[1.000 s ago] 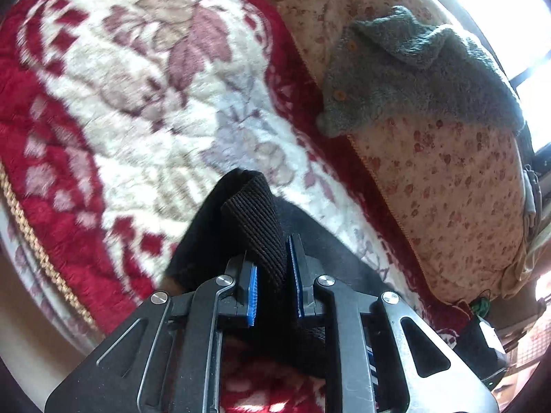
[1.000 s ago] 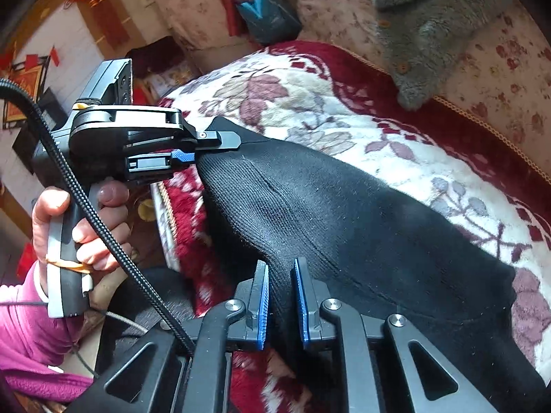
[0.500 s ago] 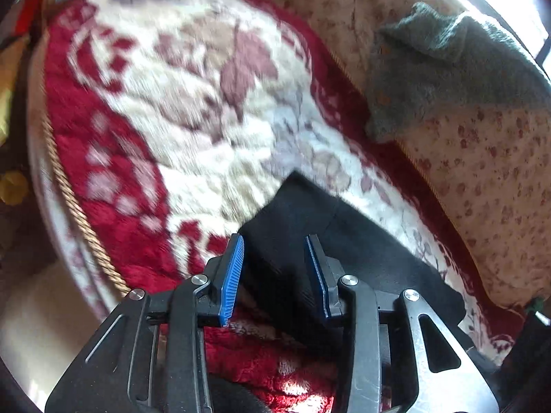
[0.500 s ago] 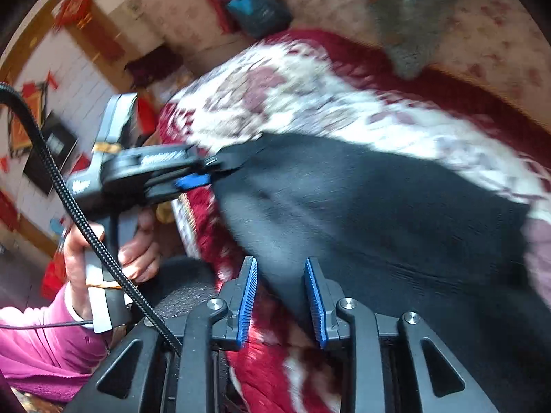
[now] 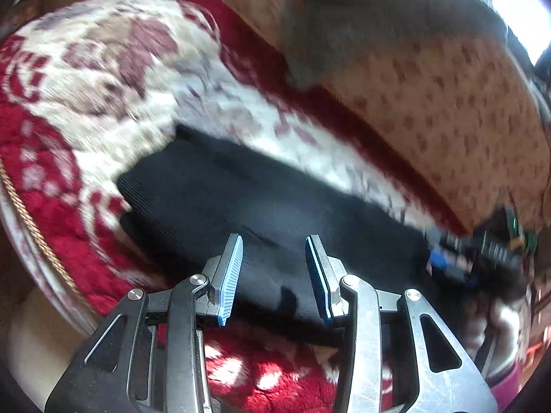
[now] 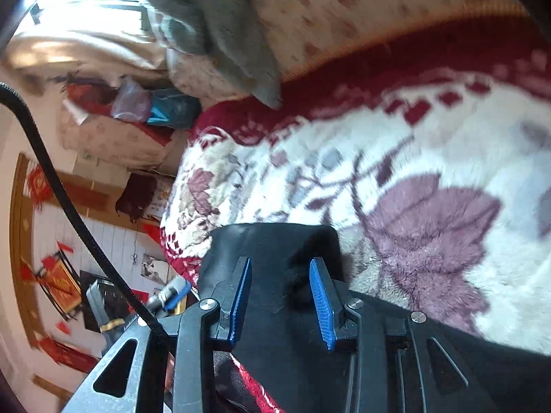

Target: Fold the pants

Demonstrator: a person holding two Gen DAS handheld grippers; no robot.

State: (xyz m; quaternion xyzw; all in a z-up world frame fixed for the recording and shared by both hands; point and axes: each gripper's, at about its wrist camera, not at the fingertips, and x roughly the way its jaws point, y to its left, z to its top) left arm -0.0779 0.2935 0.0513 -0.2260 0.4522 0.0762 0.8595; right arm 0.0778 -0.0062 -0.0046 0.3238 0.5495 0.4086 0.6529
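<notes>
One pair of black pants (image 5: 261, 206), a fine ribbed knit, lies flat in a long band on a plush, deep-pile blanket (image 5: 113, 79) with a cream field, mauve leaves and a red border edged in gold cord. Behind the blanket sits a beige cushion (image 5: 447, 103) printed with small reddish sprigs, and draped on it is one fuzzy grey-green knitted garment (image 5: 361, 17).

The left claw (image 5: 273, 275) stands parted over the pants' near edge; its jaws have just been opening, and the light-blue ridged pads (image 5: 230, 275) press on nothing, with cloth lying beneath the gap. The right claw (image 6: 279, 296) has likewise just been opening; its two darker blue ribbed pads (image 6: 318, 303) flank the rounded end of the pants (image 6: 275, 241) without pinching it, though motion blur makes the margin hard to judge. A black braided cable (image 6: 65, 199) runs past it. No writing is legible on anything.
</notes>
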